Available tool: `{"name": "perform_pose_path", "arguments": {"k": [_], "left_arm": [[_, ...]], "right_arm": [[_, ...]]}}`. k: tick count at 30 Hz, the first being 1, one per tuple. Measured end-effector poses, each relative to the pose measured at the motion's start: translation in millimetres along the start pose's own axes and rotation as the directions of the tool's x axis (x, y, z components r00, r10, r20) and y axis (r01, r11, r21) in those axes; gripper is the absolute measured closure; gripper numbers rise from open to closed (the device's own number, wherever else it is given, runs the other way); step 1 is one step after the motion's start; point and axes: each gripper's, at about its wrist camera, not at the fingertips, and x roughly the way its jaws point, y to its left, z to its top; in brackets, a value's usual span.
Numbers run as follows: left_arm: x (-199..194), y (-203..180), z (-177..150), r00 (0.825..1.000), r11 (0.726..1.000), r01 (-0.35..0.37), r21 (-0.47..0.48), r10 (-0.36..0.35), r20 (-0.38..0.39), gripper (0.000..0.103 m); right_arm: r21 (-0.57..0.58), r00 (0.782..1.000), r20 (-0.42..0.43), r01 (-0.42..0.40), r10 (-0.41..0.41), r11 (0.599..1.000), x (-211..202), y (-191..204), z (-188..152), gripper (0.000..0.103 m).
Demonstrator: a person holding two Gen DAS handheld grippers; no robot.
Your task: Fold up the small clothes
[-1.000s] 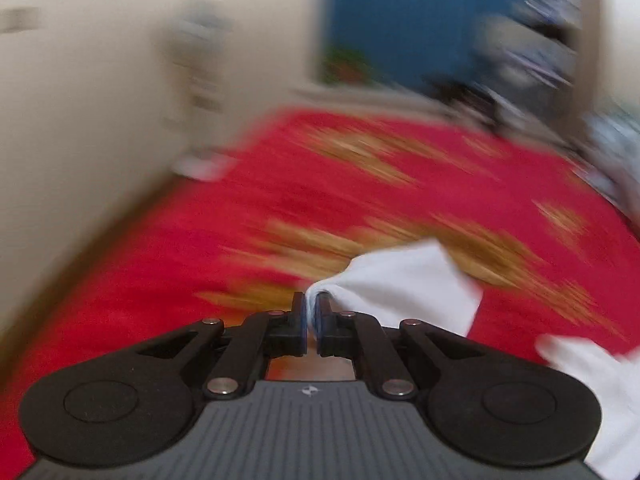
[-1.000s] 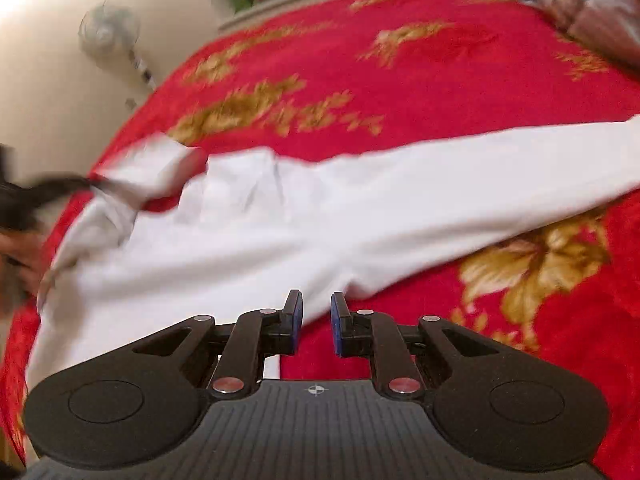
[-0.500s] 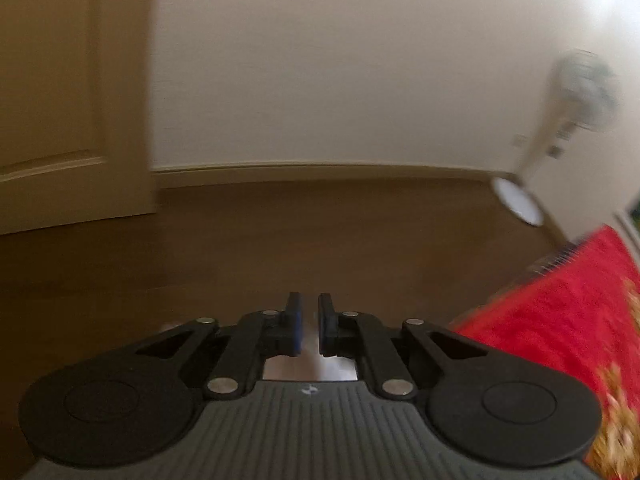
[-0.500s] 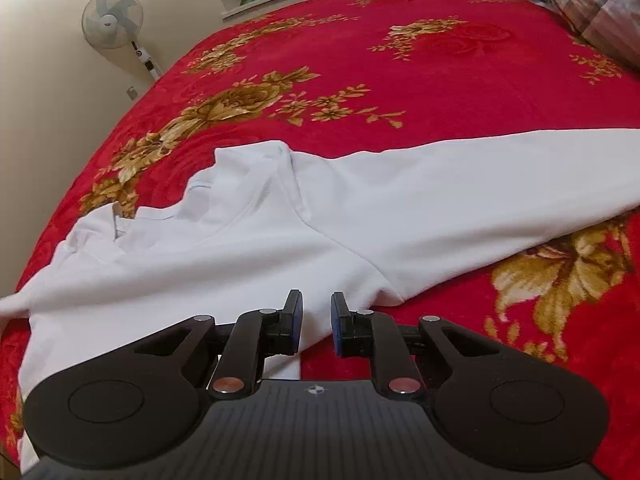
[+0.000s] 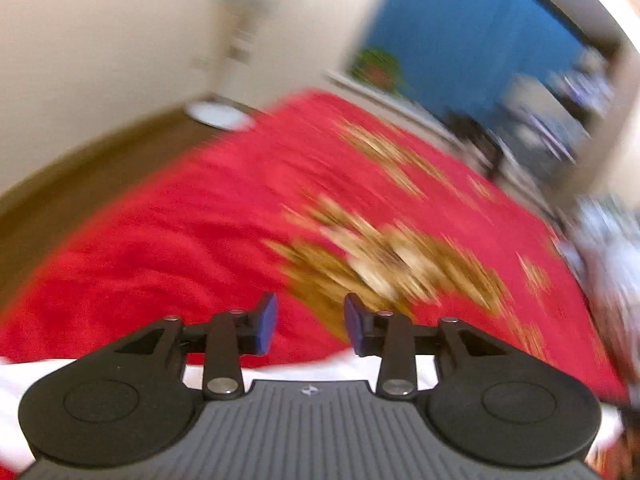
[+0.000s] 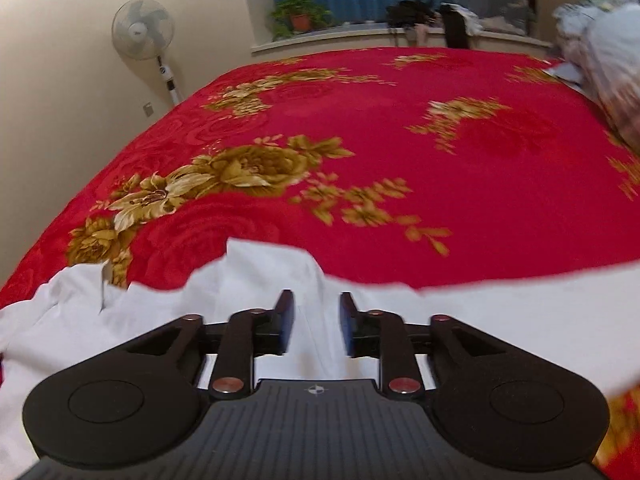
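Re-grasp step judged in hand: both tools, the left tool (image 5: 311, 324) and right tool (image 6: 314, 322), have just been opening, nothing gripped. The white shirt (image 6: 500, 308) on the red bedspread (image 6: 460, 168) is to be pinched next.

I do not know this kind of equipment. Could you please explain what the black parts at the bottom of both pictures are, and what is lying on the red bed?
Each picture comes from a camera mounted on a hand-held black two-finger gripper, looking forward along its fingers. One view shows the left gripper, the other the right gripper. Both have just been opening, and nothing is pinched between the blue pads. A white cloth garment lies spread on a red bed cover with golden flowers. The right gripper hangs over the garment; the left view is blurred and shows only a white edge beneath the fingers.
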Motion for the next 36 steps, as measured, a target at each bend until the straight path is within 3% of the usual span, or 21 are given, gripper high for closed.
{"name": "perform_pose_path", "arguments": {"k": [3,7,8,9,10,11,13,18,20,22,24,26,28,31,36], "left_arm": [[45.7,-34.1,-22.6,0.992,0.992,0.080,0.102,-0.069,-0.110,0.032],[92.4,-31.8,-48.2,0.975,0.980,0.094,0.174,-0.056,-0.214,0.033],[102.7,-30.7,-51.8,0.973,0.977,0.092,0.192,-0.047,-0.227,0.036],[107.9,-28.5,-54.5,0.972,0.973,0.093,0.212,-0.043,-0.229,0.052],[107.1,-24.7,-55.0,0.971,0.966,0.110,0.235,-0.054,-0.232,0.077],[111.3,-26.7,-50.8,0.969,0.955,0.136,0.264,-0.073,-0.235,0.081],[111.8,-27.7,-42.1,0.977,0.937,0.133,0.323,-0.069,-0.202,0.102],[95.6,-12.7,3.6,0.999,0.970,0.031,0.241,-0.032,0.001,0.102],[95.9,-12.8,6.7,0.999,0.967,-0.011,0.255,0.000,0.041,0.102],[98.9,-9.9,5.6,0.999,0.971,-0.036,0.235,0.029,0.032,0.100],[100.2,-4.6,6.4,0.999,0.977,-0.047,0.210,0.050,-0.009,0.096],[86.2,-3.2,8.4,0.999,0.977,-0.051,0.209,0.051,0.007,0.096],[63.1,-4.0,13.1,0.998,0.976,-0.048,0.212,0.040,0.041,0.089],[17.4,-11.1,20.5,0.996,0.978,-0.023,0.205,0.006,0.084,0.088],[-59.6,-35.2,12.0,0.995,0.977,0.016,0.212,-0.038,0.097,0.088]], "right_arm": [[-0.032,0.999,-0.042,-0.005,0.004,0.999,34.8,6.6,11.6,0.065],[-0.058,0.994,-0.107,0.000,-0.006,0.998,69.7,9.7,15.2,0.065],[-0.065,0.993,-0.114,0.000,-0.008,0.998,75.5,10.3,14.2,0.065],[-0.072,0.993,-0.120,-0.005,-0.003,0.997,79.8,10.6,13.4,0.065],[-0.084,0.992,-0.124,-0.013,0.003,0.996,83.5,11.7,12.5,0.067],[-0.093,0.993,-0.118,-0.016,0.005,0.996,84.8,13.0,11.3,0.069],[-0.115,0.995,-0.102,-0.032,0.021,0.993,85.2,15.3,11.2,0.085],[-0.056,0.998,0.022,-0.054,0.055,0.997,79.3,8.8,39.5,0.092],[0.000,0.995,0.082,-0.062,0.061,0.998,79.1,6.4,59.3,0.093],[0.006,0.991,0.126,-0.050,0.049,0.999,84.9,12.7,75.5,0.092],[-0.002,0.995,0.096,-0.009,0.009,1.000,99.3,19.9,82.0,0.091],[0.003,1.000,-0.007,-0.015,0.015,1.000,113.1,22.4,82.0,0.087],[-0.015,1.000,-0.014,-0.021,0.021,1.000,101.9,22.6,78.0,0.087],[-0.034,0.999,0.030,-0.027,0.028,0.999,57.3,14.8,71.1,0.087],[-0.013,0.994,0.078,-0.074,0.075,0.997,-47.9,-5.2,37.6,0.087]]}}
